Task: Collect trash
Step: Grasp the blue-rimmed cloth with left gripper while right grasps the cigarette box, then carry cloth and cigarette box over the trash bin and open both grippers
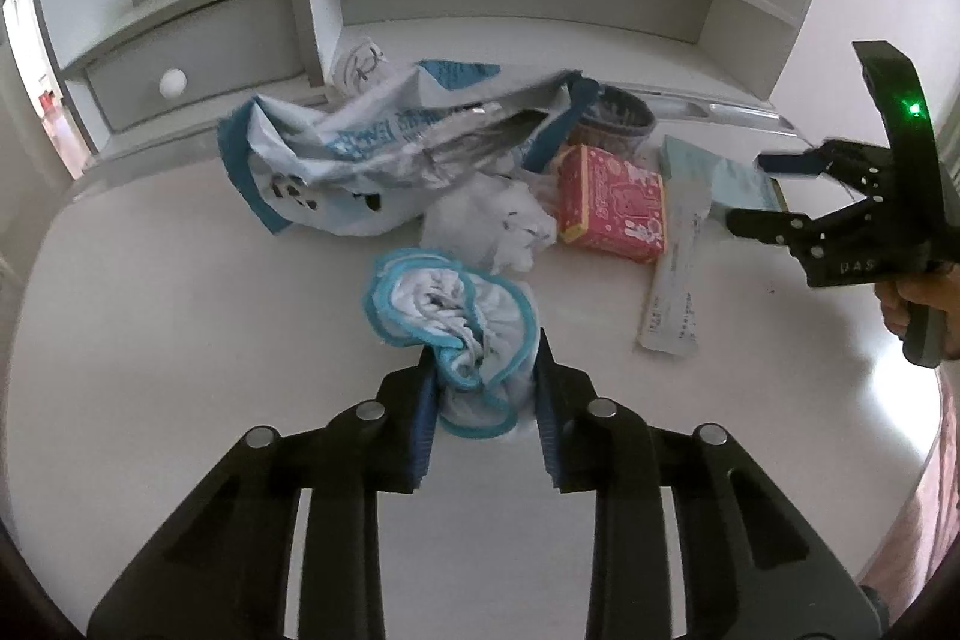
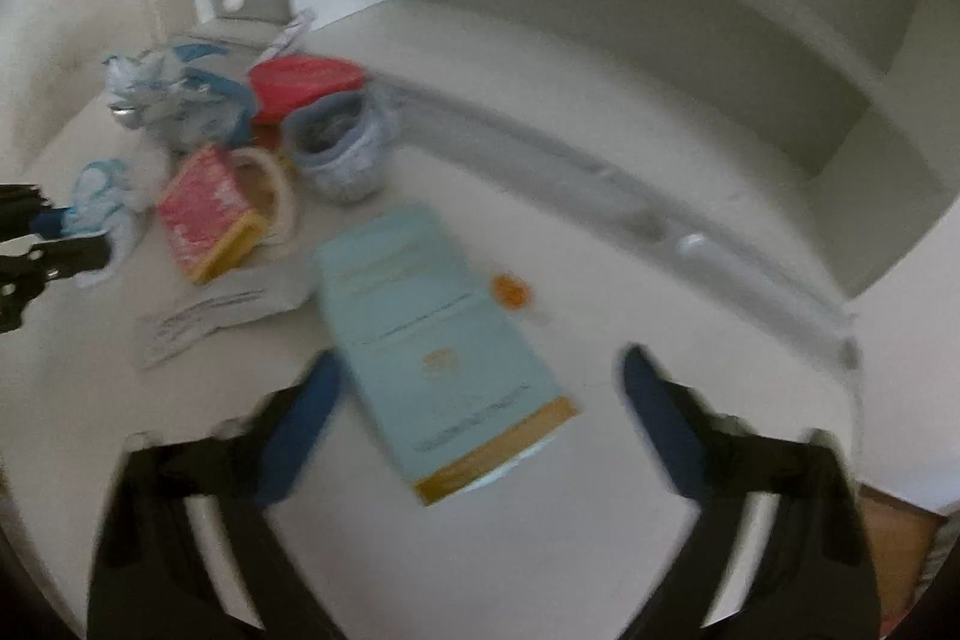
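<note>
Fingers: your left gripper (image 1: 486, 400) pinches a crumpled blue-edged wrapper (image 1: 456, 334), both pads pressed into its lower folds at the near middle of the white desk (image 1: 180, 310). Your right gripper (image 2: 480, 430) is spread wide and empty, its fingers either side of the pale blue box (image 2: 444, 358), not touching it.

Remaining trash, far side — large blue-and-white bag (image 1: 372, 160), white tissue wad (image 1: 492, 226), pink box (image 1: 612, 202), long paper packet (image 1: 675, 292), grey cup (image 2: 339, 148).

Step in hand: first piece gripped, collection likely just begun. Next move calls for closing squarely on the box — no bin is visible.
</note>
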Motion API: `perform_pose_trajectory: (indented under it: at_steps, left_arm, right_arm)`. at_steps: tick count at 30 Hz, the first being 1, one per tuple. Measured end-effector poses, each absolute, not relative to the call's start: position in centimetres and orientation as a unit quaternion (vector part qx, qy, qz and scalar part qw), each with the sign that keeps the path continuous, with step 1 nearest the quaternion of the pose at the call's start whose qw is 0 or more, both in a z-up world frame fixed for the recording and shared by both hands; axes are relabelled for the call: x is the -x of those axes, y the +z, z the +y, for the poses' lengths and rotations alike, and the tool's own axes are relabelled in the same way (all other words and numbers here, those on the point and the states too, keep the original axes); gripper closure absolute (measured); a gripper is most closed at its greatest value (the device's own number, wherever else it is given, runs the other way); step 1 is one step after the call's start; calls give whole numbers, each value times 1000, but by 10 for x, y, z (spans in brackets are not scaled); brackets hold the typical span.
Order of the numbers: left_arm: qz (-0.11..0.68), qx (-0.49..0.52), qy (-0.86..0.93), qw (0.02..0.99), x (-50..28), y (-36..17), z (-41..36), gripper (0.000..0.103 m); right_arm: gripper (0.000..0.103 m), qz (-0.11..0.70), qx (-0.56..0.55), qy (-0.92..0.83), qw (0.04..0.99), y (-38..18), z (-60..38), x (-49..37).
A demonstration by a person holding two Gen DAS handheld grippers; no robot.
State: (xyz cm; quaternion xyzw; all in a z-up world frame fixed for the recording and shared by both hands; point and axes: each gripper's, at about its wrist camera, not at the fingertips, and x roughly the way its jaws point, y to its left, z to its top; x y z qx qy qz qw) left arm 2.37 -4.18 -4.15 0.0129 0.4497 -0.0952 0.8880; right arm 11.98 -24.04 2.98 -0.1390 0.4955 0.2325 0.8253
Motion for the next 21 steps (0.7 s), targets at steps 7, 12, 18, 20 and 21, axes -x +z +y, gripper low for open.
perform_pose_trajectory:
  at_steps: [7,12,18,20,21]
  left_arm:
    - [448,-13,-94,889,-18,-32,-36,76]
    - [431,-41,-94,896,-6,-21,-47,76]
    - [415,-55,-109,902,10,-11,-62,76]
    - [410,-55,-119,902,17,-7,-69,76]
    - [408,-57,-122,903,20,-5,-71,76]
  right_arm:
    - [38,497,146,217,828,34,-239,-101]
    - [38,484,126,200,843,53,-253,-88]
    - [38,462,123,179,860,77,-270,-59]
    - [38,472,115,174,857,68,-276,-43]
    - [38,474,116,171,856,65,-278,-37]
